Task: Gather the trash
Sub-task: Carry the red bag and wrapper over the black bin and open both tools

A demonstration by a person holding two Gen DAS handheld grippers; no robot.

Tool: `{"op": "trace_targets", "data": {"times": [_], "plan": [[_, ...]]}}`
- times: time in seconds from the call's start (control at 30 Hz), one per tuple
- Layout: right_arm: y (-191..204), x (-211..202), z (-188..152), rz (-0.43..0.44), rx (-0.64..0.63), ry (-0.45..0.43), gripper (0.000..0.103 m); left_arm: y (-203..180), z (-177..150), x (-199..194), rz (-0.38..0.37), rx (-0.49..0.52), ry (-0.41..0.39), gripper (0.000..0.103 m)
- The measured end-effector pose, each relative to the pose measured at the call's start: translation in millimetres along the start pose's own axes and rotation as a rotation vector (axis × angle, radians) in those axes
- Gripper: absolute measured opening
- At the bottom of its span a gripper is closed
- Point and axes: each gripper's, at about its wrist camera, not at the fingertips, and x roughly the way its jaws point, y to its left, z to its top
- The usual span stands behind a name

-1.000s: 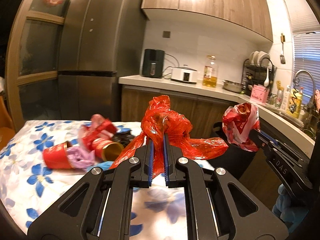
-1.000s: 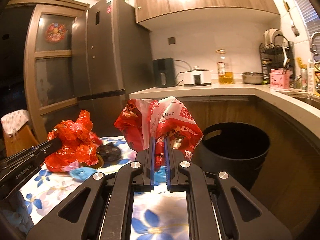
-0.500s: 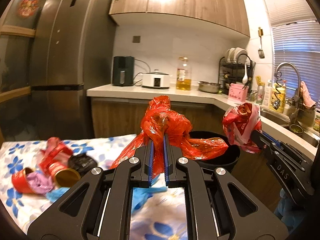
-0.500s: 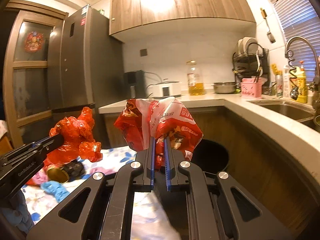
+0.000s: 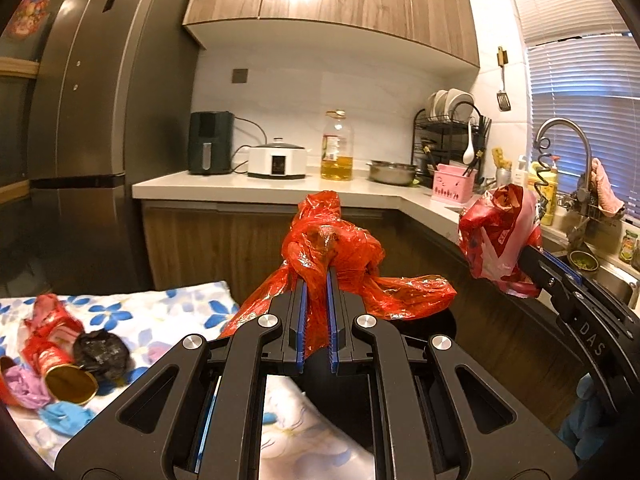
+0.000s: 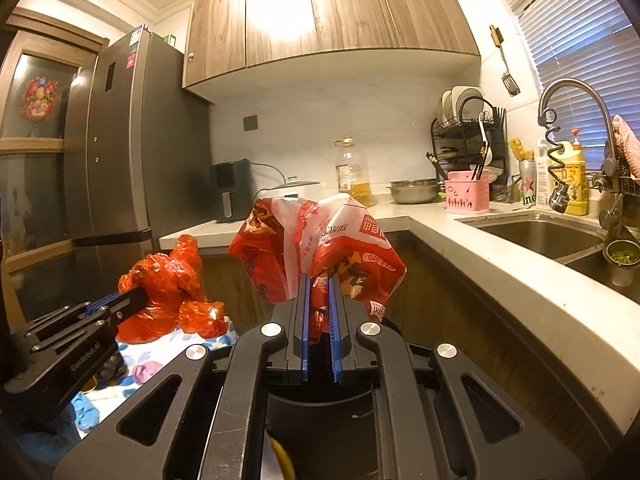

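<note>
Loose tails of the crumpled red plastic bag [image 5: 332,256] could snag on the left gripper [image 5: 316,300] or catch the black bin's [image 6: 320,416] rim below and spill beside it. Both grippers are clamped nearly shut: the left on that bag, the right gripper [image 6: 320,300] on a red-and-white printed wrapper [image 6: 320,256]. More trash waits behind on the floral-clothed surface [image 5: 160,312].

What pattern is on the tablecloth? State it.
White tablecloth with blue flowers, clearest in the left wrist view.
</note>
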Motion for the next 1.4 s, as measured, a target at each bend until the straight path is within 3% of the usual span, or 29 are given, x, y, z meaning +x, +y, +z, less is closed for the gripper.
{"op": "trace_targets", "data": {"times": [0.4,1.4], "plan": [[-11,20,3,0.0,-0.008,-0.006,0.009,-20,3,36,-0.037,0.008,0.01,0.008],[-19,53,-2,0.033,0.03,0.027,0.009,-21,-4,74,-0.069,-0.015,0.036,0.008]]}}
